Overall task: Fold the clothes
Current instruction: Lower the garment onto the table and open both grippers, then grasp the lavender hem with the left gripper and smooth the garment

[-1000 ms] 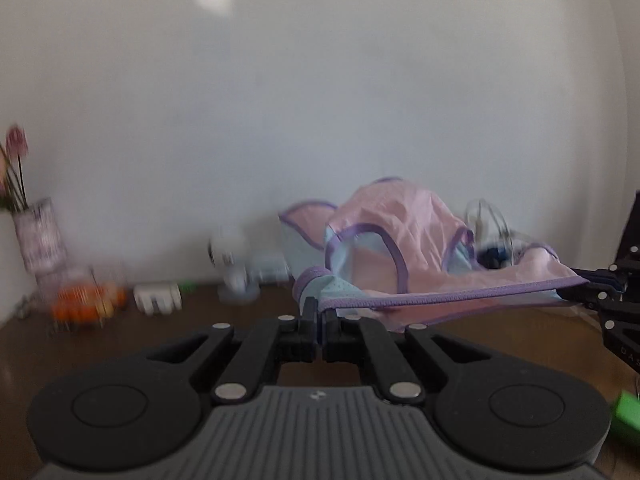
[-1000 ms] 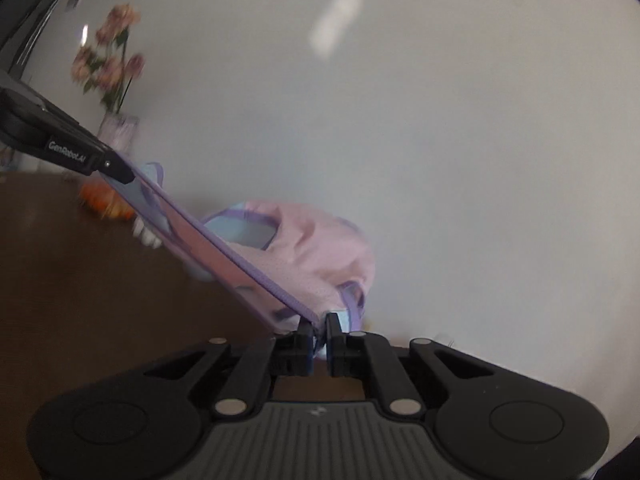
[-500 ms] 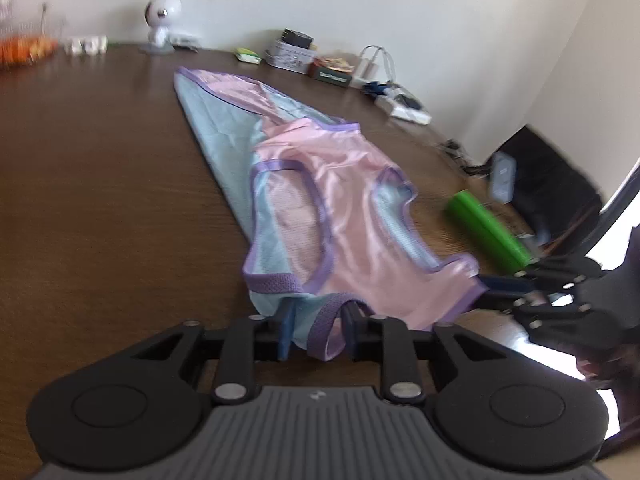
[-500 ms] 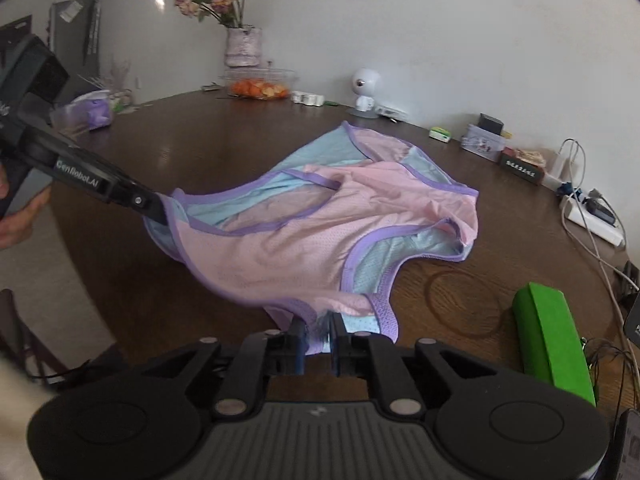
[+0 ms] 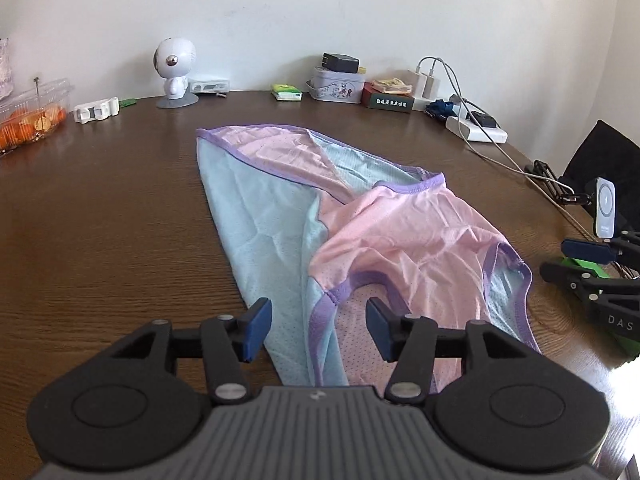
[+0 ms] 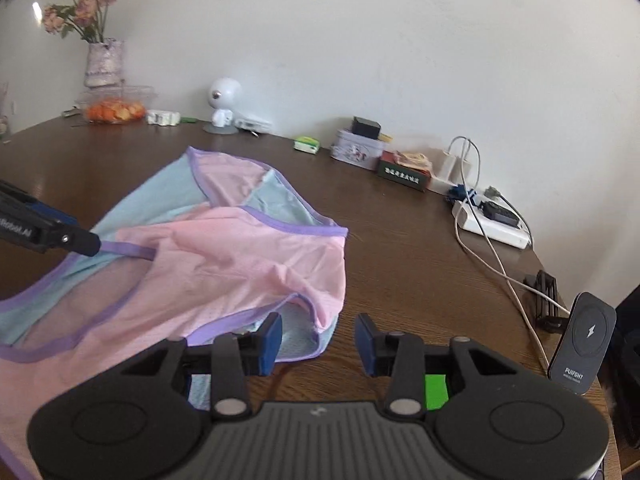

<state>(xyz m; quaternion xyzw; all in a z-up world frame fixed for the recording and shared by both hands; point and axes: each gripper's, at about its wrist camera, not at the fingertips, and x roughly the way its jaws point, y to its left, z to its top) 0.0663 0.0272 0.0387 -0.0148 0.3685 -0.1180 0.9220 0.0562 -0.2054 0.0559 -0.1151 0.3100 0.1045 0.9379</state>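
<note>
Black claw point(image 5: 318, 328) linkages, blue pads, silver screws.

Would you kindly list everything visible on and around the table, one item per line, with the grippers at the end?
garment: one, pink and pale blue with purple trim, spread flat mid-table
table: one, dark brown wood
robot figurine: one, white, far edge by the wall
fruit box: one, clear with orange contents, far left
flower vase: one, pale with pink flowers, far left corner
tin: one, pale patterned, with a black adapter on top
dark box: one, beside the tin
power strip: one, white, with cables, right
phone charger stand: one, black, right edge
green block: one, behind the right gripper
left gripper: jaws opening, garment edge lying between them
right gripper: jaws opening, garment corner lying between them
</note>
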